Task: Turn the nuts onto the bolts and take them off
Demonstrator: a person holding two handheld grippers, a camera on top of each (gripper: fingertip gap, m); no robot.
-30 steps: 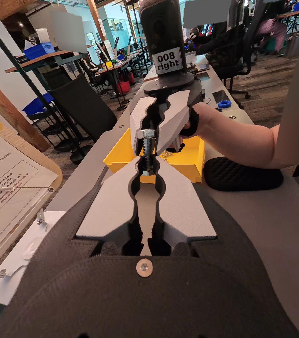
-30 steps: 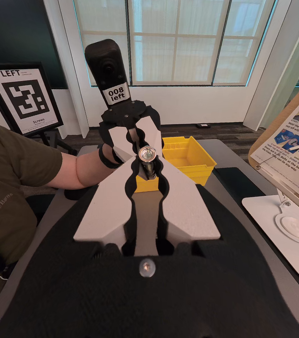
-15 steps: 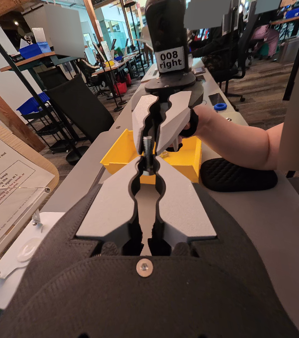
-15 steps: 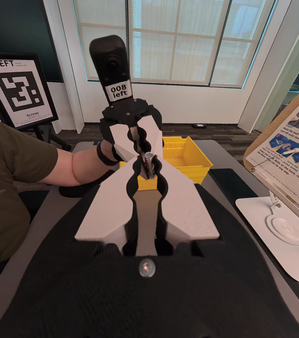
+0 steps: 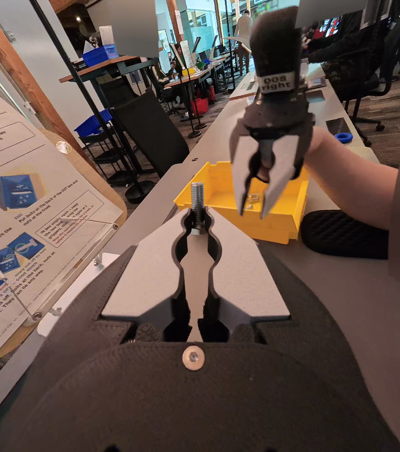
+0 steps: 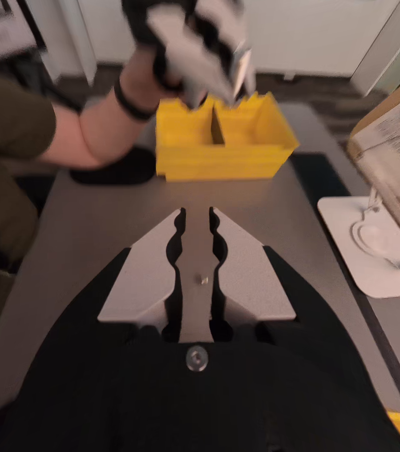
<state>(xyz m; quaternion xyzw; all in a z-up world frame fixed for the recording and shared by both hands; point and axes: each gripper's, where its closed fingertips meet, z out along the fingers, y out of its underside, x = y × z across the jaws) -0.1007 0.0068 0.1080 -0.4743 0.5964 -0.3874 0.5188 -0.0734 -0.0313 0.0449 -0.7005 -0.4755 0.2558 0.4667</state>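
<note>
Bolt [image 5: 197,204] upright in my left gripper [image 5: 197,220], clamped at head end, threads bare: nut [image 6: 201,280] gone from its tip since a second ago. Small metal piece, likely that nut, falling between my right gripper [image 6: 197,212] fingers, now spread and empty, swung beside yellow bin [image 5: 277,227]. Removal looks done; bolt binned next, I judge.

Open-plan office: rows of desks [image 5: 201,71], office chairs [image 5: 154,132], blue bins [image 5: 93,124], carpeted floor.
</note>
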